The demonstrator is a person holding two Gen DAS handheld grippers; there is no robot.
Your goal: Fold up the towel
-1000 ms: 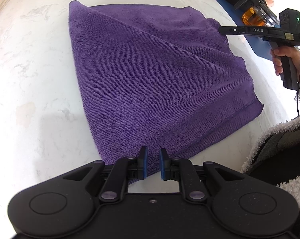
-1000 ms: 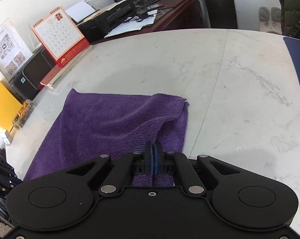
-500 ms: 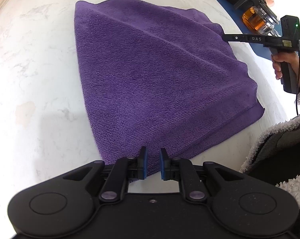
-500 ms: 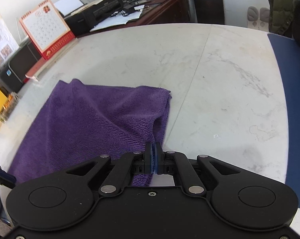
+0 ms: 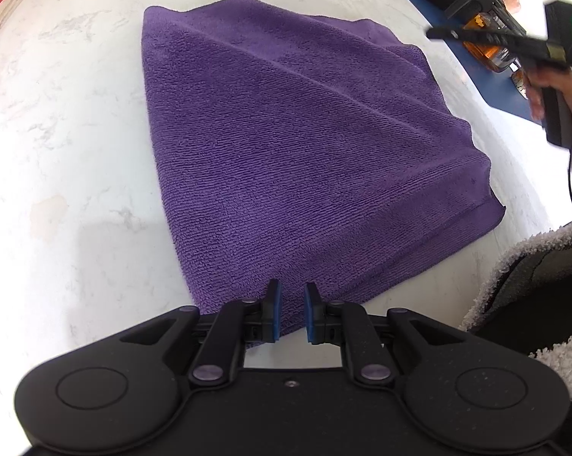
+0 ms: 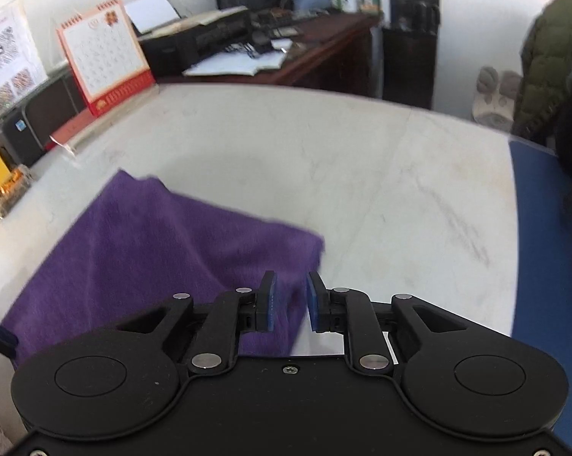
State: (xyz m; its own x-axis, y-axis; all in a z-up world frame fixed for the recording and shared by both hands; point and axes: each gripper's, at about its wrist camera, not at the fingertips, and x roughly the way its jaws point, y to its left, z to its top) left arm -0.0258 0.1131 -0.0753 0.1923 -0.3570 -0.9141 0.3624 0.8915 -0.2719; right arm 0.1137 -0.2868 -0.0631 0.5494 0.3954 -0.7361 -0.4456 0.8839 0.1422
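A purple towel [image 5: 297,144] lies folded on the white marble table [image 5: 69,144], two layers showing along its right edge. My left gripper [image 5: 290,313] hovers open over the towel's near corner, nothing between its blue pads. In the left wrist view my right gripper [image 5: 438,33] is lifted above the towel's far right corner, held by a hand [image 5: 552,87]. In the right wrist view the towel [image 6: 152,254] lies below, and my right gripper [image 6: 289,296] is open above its near edge, holding nothing.
A person sits at the far right of the table by a blue mat [image 5: 487,76] and an amber glass jar [image 5: 487,41]. A fleece sleeve [image 5: 533,266] is at the right. A desk calendar [image 6: 103,57], printer and dark desk [image 6: 286,57] stand beyond the table.
My right gripper has opened and let go of the towel corner, then lifted away. The towel has dropped flat. The left gripper has stayed put, open.
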